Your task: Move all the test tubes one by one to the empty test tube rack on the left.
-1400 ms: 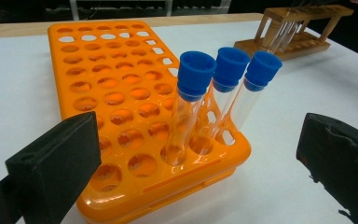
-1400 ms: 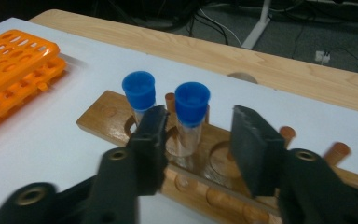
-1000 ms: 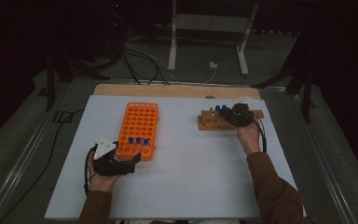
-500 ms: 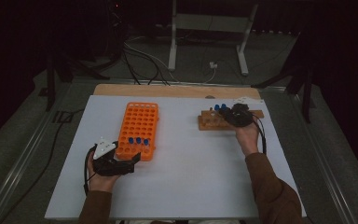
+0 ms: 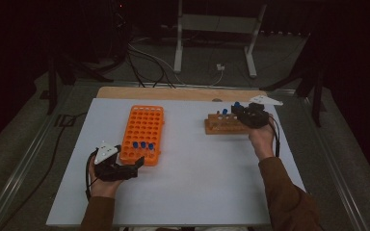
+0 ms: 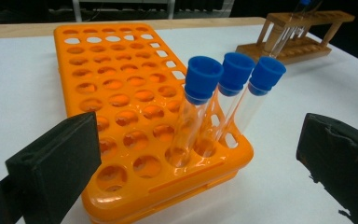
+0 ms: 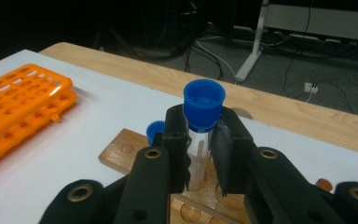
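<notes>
The right gripper (image 7: 199, 154) clamps an upright blue-capped tube (image 7: 201, 126) over the wooden rack (image 5: 224, 126) (far-right bench corner); left fingers (image 6: 56, 158) wide.

Lighting: overhead, confined to the white table (image 5: 197, 183); surrounding room near black. Shadows: short, soft, beneath the orange tube rack (image 5: 143, 134) at the table's left half. Glare: gloss on rack plastic (image 6: 121, 116) and blue caps (image 6: 204, 77). Focus: near black jaws soft in both gripper views; wooden rack (image 6: 303, 32) slightly blurred. High view grainy, dim.
</notes>
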